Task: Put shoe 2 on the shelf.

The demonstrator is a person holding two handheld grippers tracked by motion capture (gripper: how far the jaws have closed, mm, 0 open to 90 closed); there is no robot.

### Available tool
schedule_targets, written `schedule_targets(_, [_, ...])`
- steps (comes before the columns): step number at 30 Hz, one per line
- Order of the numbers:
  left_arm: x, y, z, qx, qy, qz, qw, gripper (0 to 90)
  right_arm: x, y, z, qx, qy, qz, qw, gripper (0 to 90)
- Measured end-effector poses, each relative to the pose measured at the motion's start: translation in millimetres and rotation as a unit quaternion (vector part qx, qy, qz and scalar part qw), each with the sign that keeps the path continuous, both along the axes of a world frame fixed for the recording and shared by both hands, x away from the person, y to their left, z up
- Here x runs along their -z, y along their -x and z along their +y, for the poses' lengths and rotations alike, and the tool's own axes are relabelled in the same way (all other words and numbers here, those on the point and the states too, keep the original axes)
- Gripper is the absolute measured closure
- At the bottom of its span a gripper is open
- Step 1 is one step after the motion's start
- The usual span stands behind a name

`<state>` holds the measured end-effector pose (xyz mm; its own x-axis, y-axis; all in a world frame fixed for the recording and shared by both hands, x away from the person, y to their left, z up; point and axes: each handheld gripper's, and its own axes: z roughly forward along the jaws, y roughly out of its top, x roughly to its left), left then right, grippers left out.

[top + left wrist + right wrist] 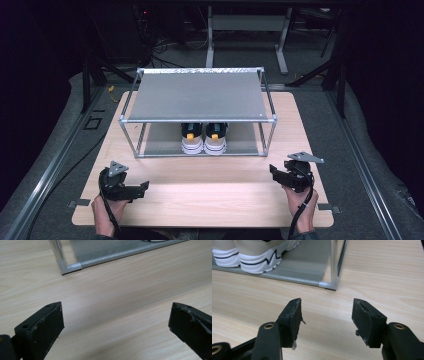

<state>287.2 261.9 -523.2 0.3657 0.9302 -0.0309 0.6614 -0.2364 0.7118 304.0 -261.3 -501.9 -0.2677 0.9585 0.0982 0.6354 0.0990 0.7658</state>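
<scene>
Two grippers, both empty. Left gripper (145, 186), low over the pale wooden table (210, 200), has its jaws spread wide on nothing. Centre: a pair of white-soled trainers with orange heel tabs (204, 138) stands side by side on the lower shelf of the grey metal-tube shoe rack (197, 96), apparently already placed. Right gripper (272, 170), jaws partly apart, grips nothing; judged finished or nearly so

Lighting: overhead, on the wooden table (200, 195) alone — surroundings near black. Pale glare band across the tabletop's near edge; soft sheen on the rack (197, 95) top. Shadow under the rack's upper shelf dims the shoes (204, 138). Gripper views: bright, even, slightly soft; jaws cast faint, diffuse shadows — wood grain blurs towards the far edges.
</scene>
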Motion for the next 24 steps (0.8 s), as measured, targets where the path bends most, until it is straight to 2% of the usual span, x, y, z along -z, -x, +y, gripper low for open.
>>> schedule_targets(1, [0.8, -0.2, 1.2, -0.001, -0.001, 0.000, 1.0000, 0.0, 1.3, 1.4, -2.5, 0.011, 0.005, -0.003, 0.9999, 39.1])
schedule_targets(2, [1.5, -0.5, 2.8, -0.003, -0.001, 0.002, 1.0000, 0.0, 2.4, 2.6, -7.0, 0.005, 0.002, 0.000, 1.0000, 38.4])
schedule_targets(4, [1.8, -0.5, 4.7, -0.006, 0.001, 0.003, 1.0000, 0.0, 5.5, 4.7, -13.1, 0.020, 0.010, 0.002, 0.9997, 36.8])
schedule_targets(5, [1.7, -0.5, 5.9, -0.007, -0.002, 0.003, 1.0000, 0.0, 7.1, 5.4, -17.5, 0.007, -0.002, 0.005, 1.0000, 36.2])
schedule_targets(6, [1.9, -0.8, 6.9, -0.008, -0.002, 0.003, 1.0000, 0.0, 8.9, 7.2, -19.8, 0.022, 0.007, 0.000, 0.9997, 35.5])
schedule_targets(9, [3.4, -1.9, 10.2, -0.011, -0.004, 0.006, 0.9999, 0.0, 11.8, 10.3, -27.5, 0.021, 0.007, 0.005, 0.9997, 31.9])
schedule_targets(10, [3.9, -2.0, 10.5, -0.013, -0.003, 0.006, 0.9999, 0.0, 14.9, 10.6, -30.0, 0.026, 0.004, -0.005, 0.9996, 30.8])
schedule_targets(11, [4.4, -2.1, 11.1, -0.013, -0.005, 0.008, 0.9999, 0.0, 14.4, 11.8, -33.6, 0.014, -0.002, 0.006, 0.9999, 29.8])
schedule_targets(15, [6.6, -2.4, 13.4, -0.016, -0.006, 0.009, 0.9998, 0.0, 19.3, 15.2, -43.1, 0.027, 0.000, 0.003, 0.9996, 25.3])
schedule_targets(24, [11.8, -4.1, 13.4, -0.017, -0.007, 0.015, 0.9997, 0.0, 30.4, 19.3, -56.0, 0.031, 0.005, 0.007, 0.9995, 17.8])
